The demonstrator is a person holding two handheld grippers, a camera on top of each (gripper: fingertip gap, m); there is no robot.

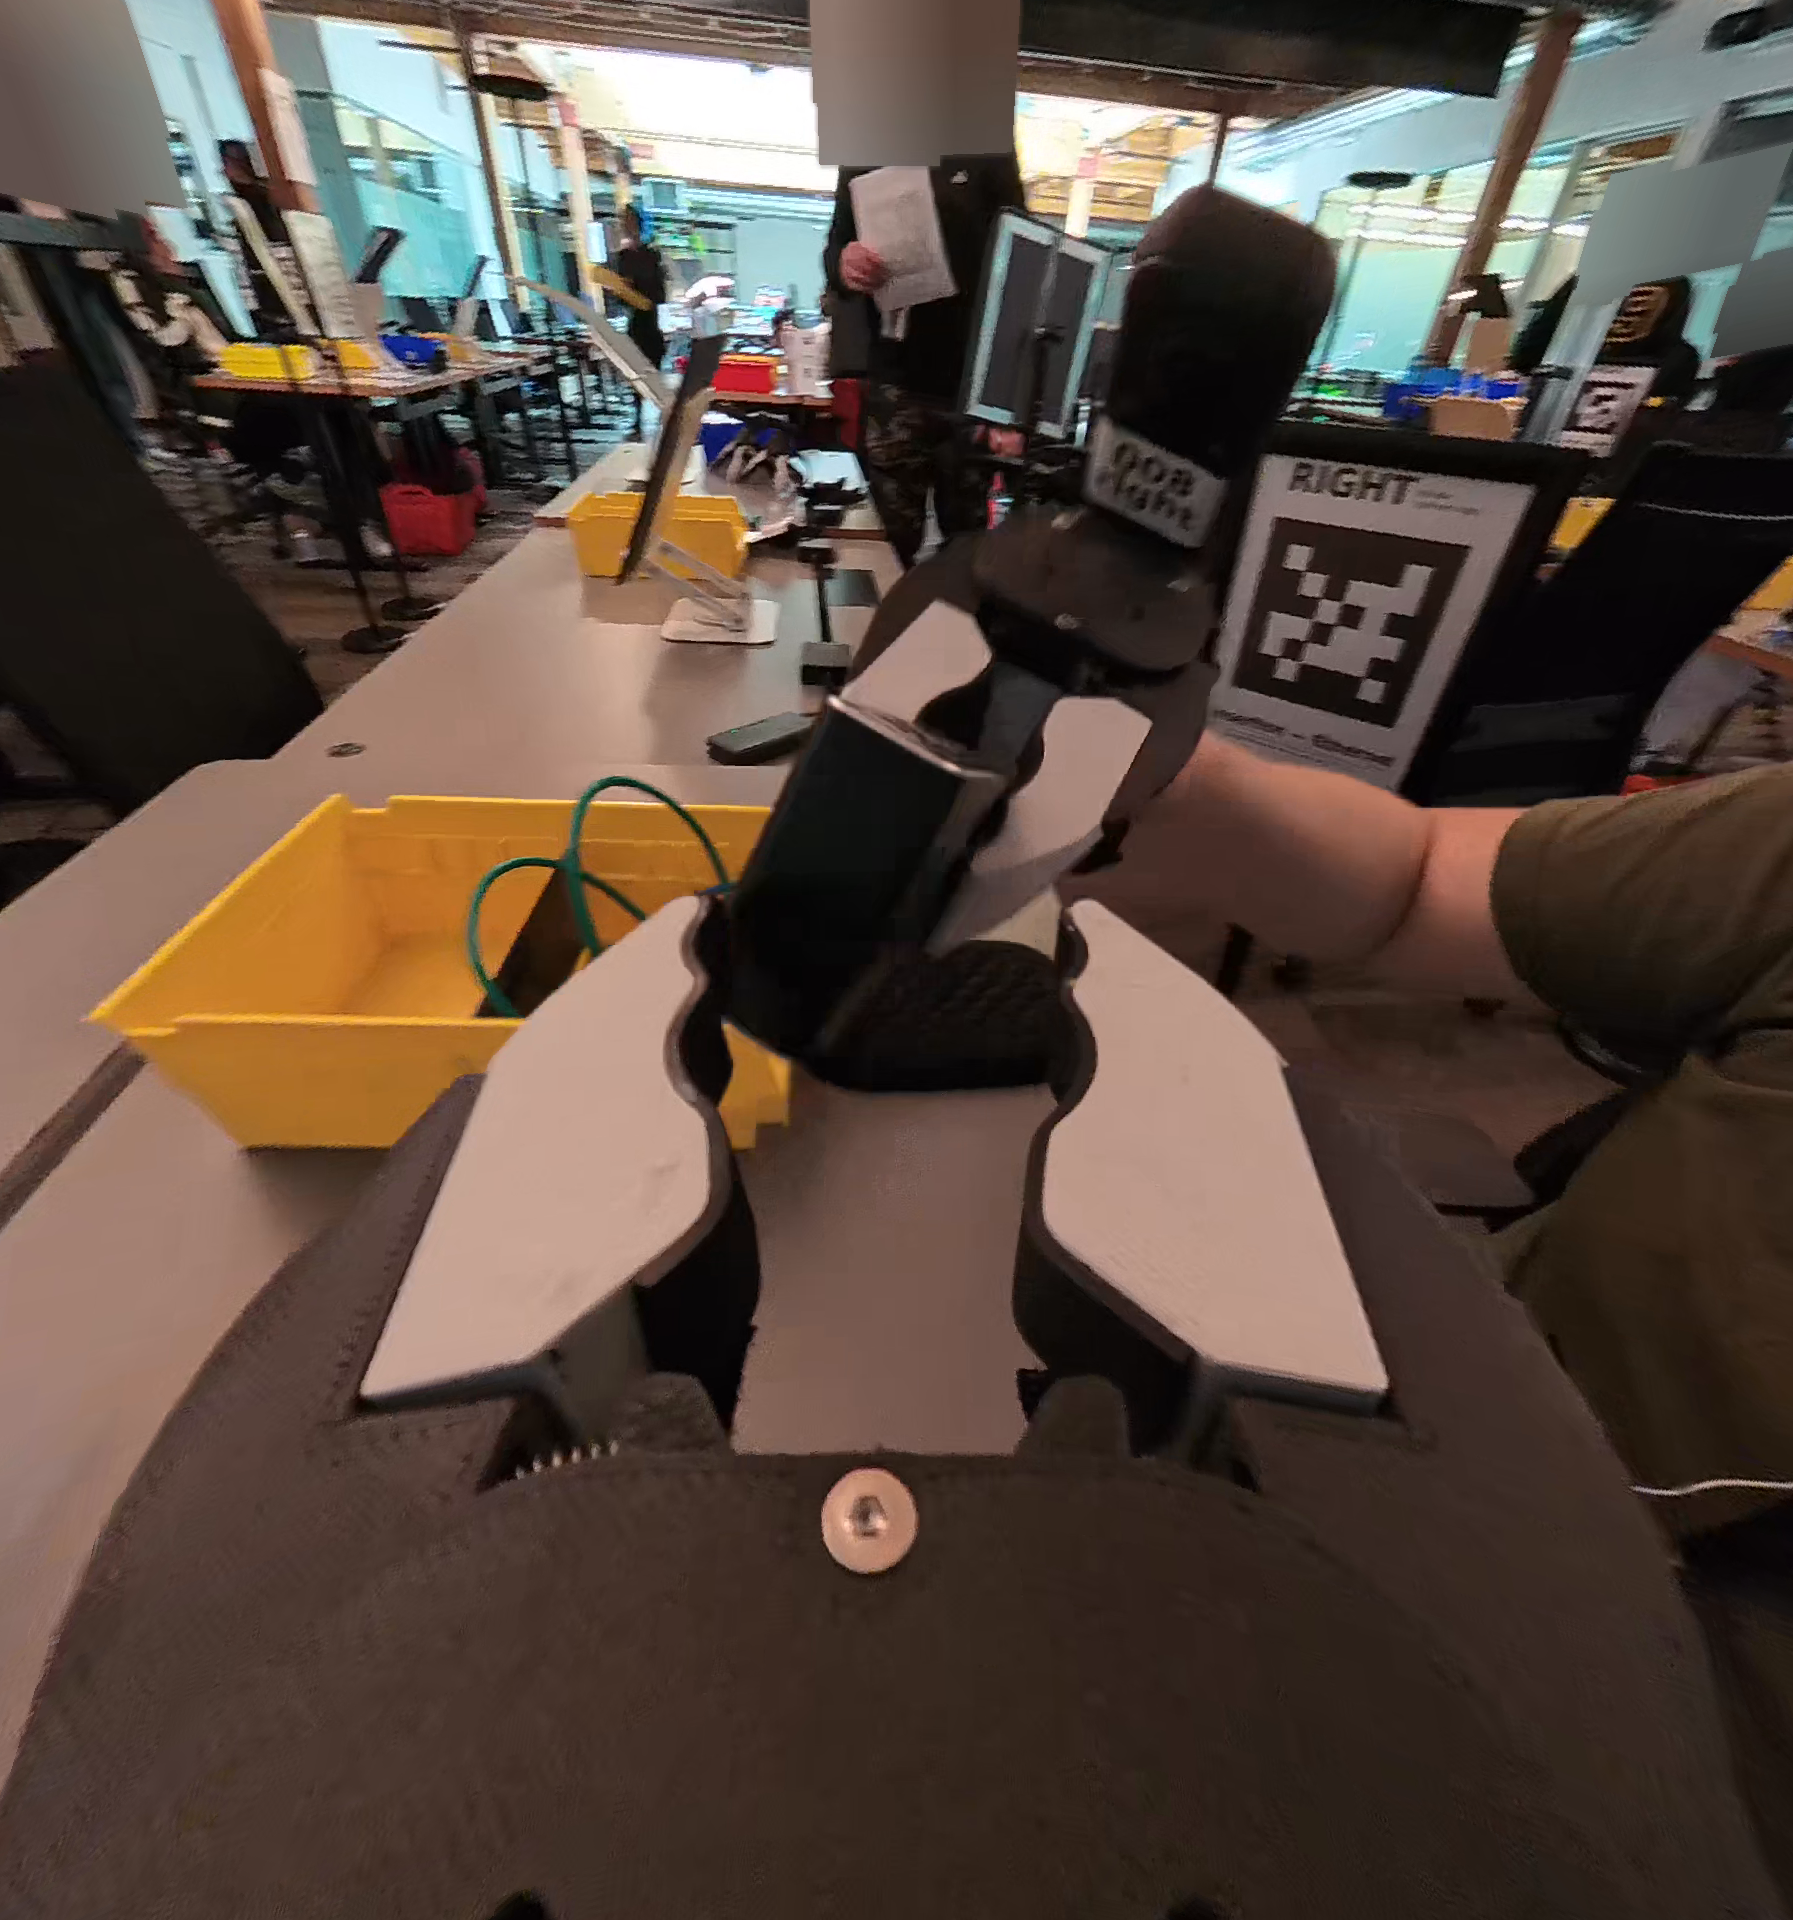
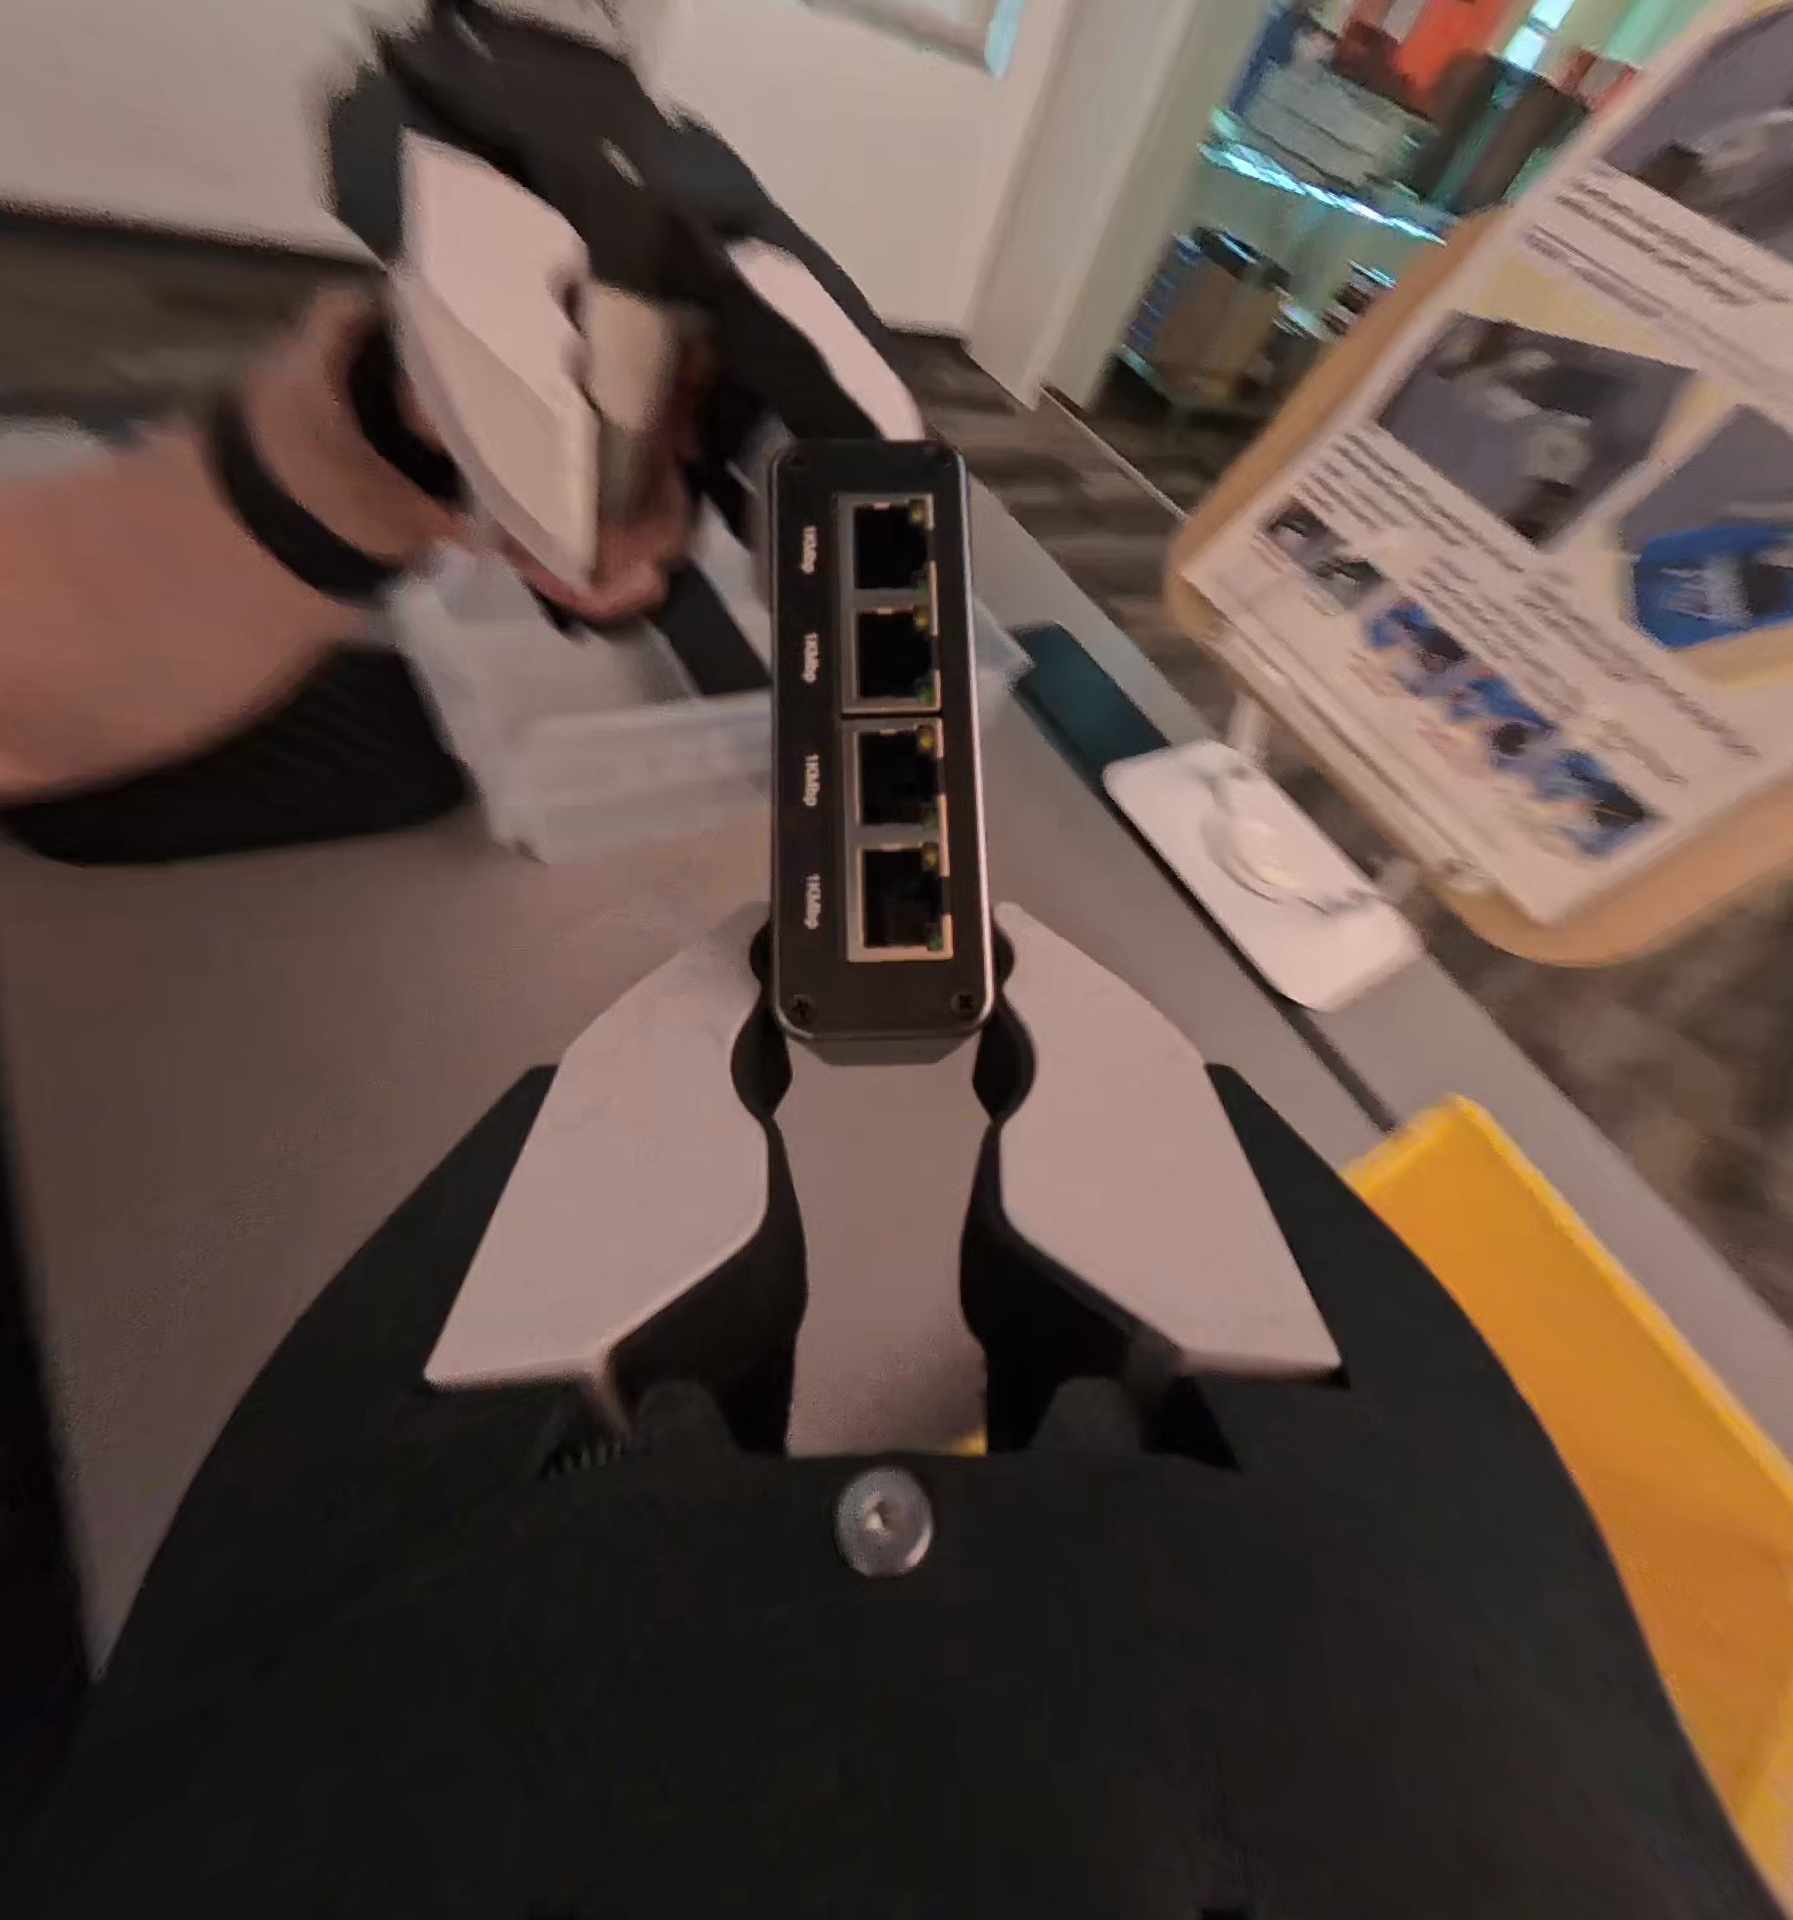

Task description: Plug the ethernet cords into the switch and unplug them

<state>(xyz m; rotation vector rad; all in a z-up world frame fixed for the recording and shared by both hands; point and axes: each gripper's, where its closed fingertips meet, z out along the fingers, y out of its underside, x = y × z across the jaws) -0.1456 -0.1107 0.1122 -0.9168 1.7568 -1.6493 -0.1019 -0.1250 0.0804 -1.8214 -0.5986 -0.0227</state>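
My right gripper (image 2: 881, 997) is shut on the lower end of a black ethernet switch (image 2: 876, 727) and holds it upright above the table. Its four ports face the right wrist camera and all are empty. In the left wrist view the switch (image 1: 850, 862) hangs tilted from the right gripper (image 1: 975, 821), with its lower end between my left gripper's fingertips. My left gripper (image 1: 884, 925) is open and holds nothing; it shows blurred in the right wrist view (image 2: 601, 416). A green ethernet cord (image 1: 580, 862) lies looped in a yellow bin (image 1: 279, 997).
The grey table (image 1: 518, 665) carries a dark phone (image 1: 762, 736), a second yellow bin (image 1: 611, 530) and a tilted sign on a white stand (image 2: 1494, 520). A black-and-white marker board (image 1: 1359, 613) stands behind. A person (image 1: 923, 343) stands farther back. The yellow bin's rim (image 2: 1598, 1403) is at my right. The tips of one gripper are about 6 centimetres away from the tips of the other.
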